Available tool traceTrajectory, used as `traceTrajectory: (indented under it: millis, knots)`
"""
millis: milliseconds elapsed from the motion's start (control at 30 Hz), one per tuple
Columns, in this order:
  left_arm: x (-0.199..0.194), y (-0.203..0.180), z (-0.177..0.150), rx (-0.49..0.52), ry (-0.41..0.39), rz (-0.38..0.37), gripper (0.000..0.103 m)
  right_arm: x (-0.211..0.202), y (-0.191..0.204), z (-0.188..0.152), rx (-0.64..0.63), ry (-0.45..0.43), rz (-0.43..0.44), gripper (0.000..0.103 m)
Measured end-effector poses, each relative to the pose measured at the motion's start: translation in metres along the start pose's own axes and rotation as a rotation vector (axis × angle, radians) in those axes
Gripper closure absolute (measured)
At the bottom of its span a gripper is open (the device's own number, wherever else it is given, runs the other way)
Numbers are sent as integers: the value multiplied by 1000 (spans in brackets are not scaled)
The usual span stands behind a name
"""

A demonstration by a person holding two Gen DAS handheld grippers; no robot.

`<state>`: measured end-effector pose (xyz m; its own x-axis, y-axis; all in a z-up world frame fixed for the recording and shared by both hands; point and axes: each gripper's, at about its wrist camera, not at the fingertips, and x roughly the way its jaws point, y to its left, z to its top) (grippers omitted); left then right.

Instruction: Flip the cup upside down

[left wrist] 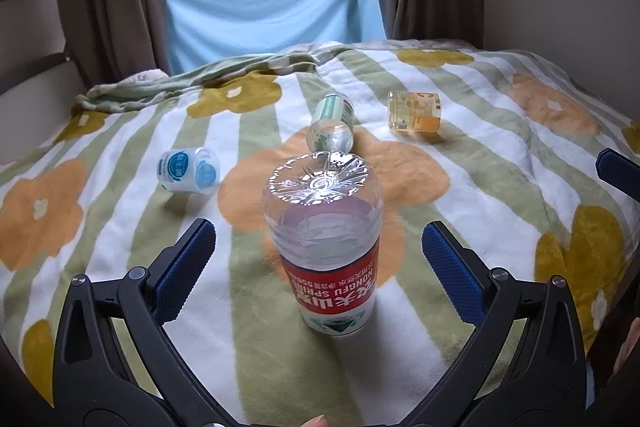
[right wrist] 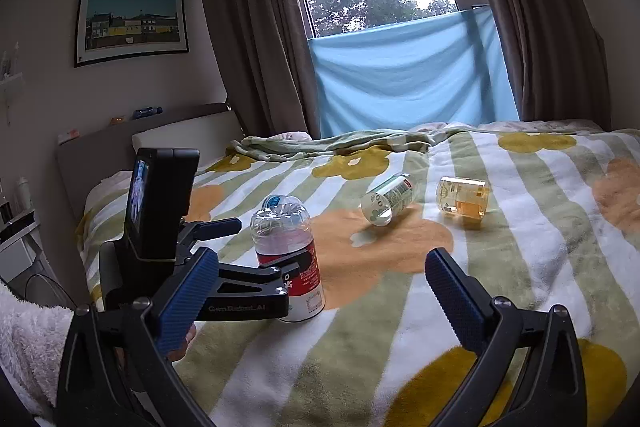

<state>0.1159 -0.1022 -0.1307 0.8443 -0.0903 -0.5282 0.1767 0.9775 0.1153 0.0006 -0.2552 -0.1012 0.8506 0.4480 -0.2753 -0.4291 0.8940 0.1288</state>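
A clear cup cut from a bottle, with a red label [left wrist: 324, 239] [right wrist: 286, 227], stands base-up on the flowered blanket [left wrist: 120, 247]. My left gripper [left wrist: 316, 231] [right wrist: 274, 241] is open, one blue pad on each side of the cup with a gap on both sides. My right gripper [right wrist: 322, 259] hovers open over the blanket, to the right of the cup, with nothing between its fingers. One of its blue pads [left wrist: 618, 173] shows at the right edge of the left wrist view.
Three more cups lie on their sides: a green-labelled one [left wrist: 332, 123] [right wrist: 388, 199] just behind, a yellow-orange one [left wrist: 416, 111] [right wrist: 464, 197] to the back right, a white-and-blue one [left wrist: 188, 169] to the left. A fluffy white sleeve [right wrist: 28, 347] is at lower left.
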Motion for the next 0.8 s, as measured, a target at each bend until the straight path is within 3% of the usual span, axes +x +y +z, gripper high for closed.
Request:
traceTrajectory:
  millis: [167,500,633,800]
  knots:
    - [-45,26,15,-61,-47,12,0,-12,13,19,-11,-26,-27,0]
    - [-159,88,54,-130,-202,71,0,-38,65,95,-80,-102,-226,0]
    - [-189,106,54,-144,-241,87,0,-43,85,113,-100,-125,-291,0]
    - [-208,122,43,-181,-275,79,0,-47,102,112,-110,-125,-371,0]
